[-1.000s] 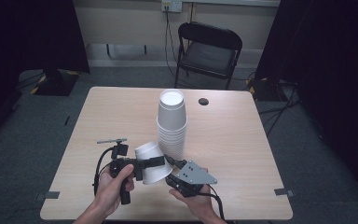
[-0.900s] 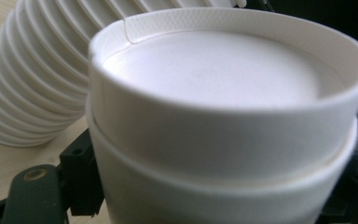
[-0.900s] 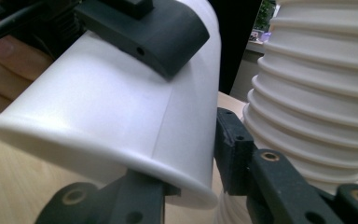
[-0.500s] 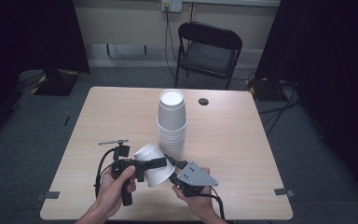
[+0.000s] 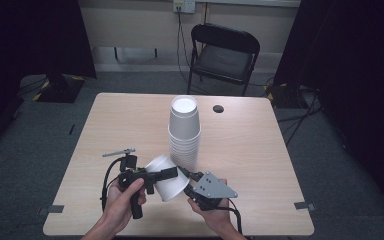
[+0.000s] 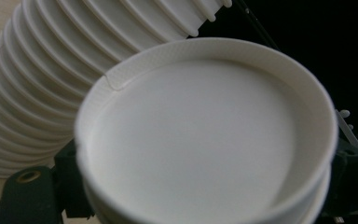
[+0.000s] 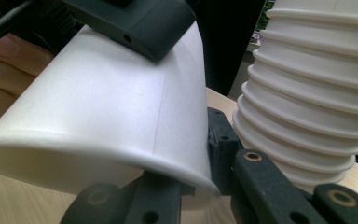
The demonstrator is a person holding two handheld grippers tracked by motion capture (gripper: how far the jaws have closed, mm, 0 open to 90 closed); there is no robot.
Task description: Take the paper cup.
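**Cup caught between two grippers, rim end now pinched**

A single white paper cup (image 5: 164,176) lies on its side in the air just above the counter (image 5: 260,165), near the person's edge and just in front of the tall stack of cups (image 5: 184,131). The left gripper (image 5: 152,176) has its fingers (image 7: 135,21) clamped across the cup's body near the base, one on each side of the wall; in the left gripper view the cup's recessed bottom faces the camera with a dark finger at each flank. The right gripper (image 5: 186,176) comes in from the other side at the flared rim. Its fingers (image 7: 223,140) have just been closing, with the cup's rim wall between them, and now stand narrow, apparently nipping one side of the rim, one finger outside the wall and the other at the mouth.

The step in hand looks like a handover or a pull-apart: both grippers hold the same cup at opposite ends. In the left gripper view a second rim edge seems to show just under the base, so two nested cups may be there, though this is hard to tell.

The next move calls for a steady pull along the cup's axis, or a release by one side, with light pressure, since the thin paper wall would likely buckle under a hard squeeze.
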